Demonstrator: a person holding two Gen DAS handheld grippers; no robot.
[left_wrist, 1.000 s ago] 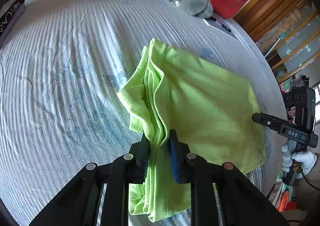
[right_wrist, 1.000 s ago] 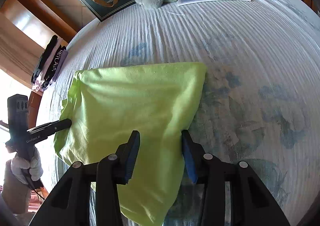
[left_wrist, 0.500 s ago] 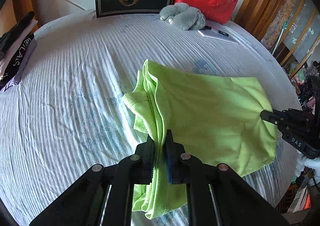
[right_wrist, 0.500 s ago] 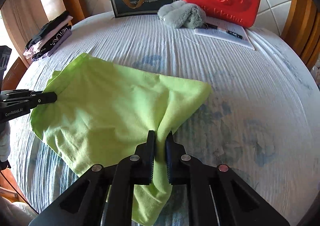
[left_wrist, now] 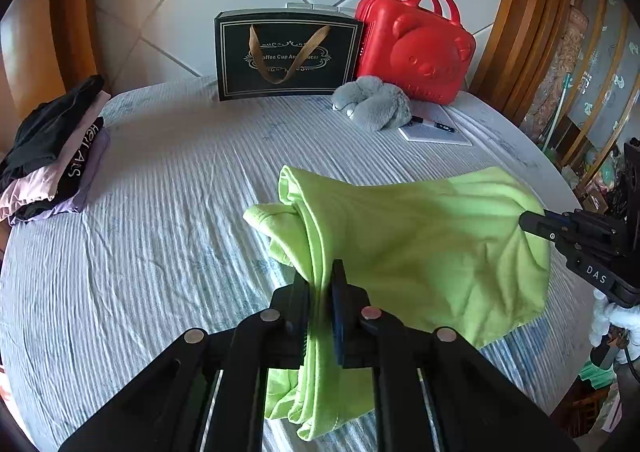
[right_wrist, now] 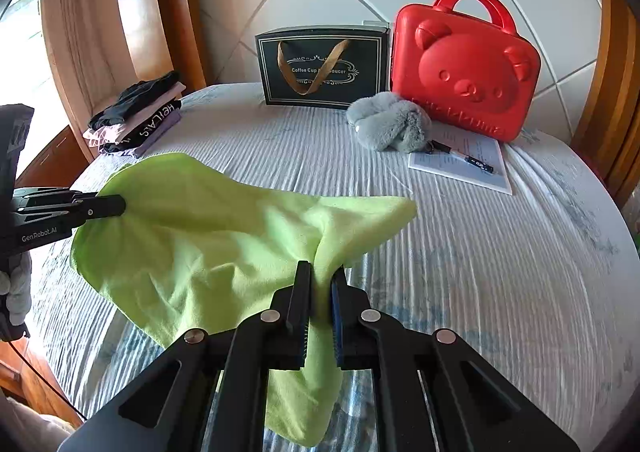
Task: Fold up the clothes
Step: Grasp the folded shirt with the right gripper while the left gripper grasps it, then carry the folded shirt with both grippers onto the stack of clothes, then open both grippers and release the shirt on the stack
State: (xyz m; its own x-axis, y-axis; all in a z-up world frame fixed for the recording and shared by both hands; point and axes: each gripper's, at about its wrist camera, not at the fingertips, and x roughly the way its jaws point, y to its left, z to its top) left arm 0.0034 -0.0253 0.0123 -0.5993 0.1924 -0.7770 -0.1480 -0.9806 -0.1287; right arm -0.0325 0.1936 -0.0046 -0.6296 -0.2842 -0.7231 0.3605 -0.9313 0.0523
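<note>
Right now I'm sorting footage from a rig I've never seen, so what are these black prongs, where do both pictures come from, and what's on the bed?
Each black prong pair is a hand-held tool with a camera looking along its fingers. One picture comes from the left tool, the other from the right tool. Both are shut on a lime green garment, lifting it over the striped bedsheet. At the back stand a black gift bag and a red bear case, with a grey plush toy, paper and pen. Folded clothes sit at the left.
</note>
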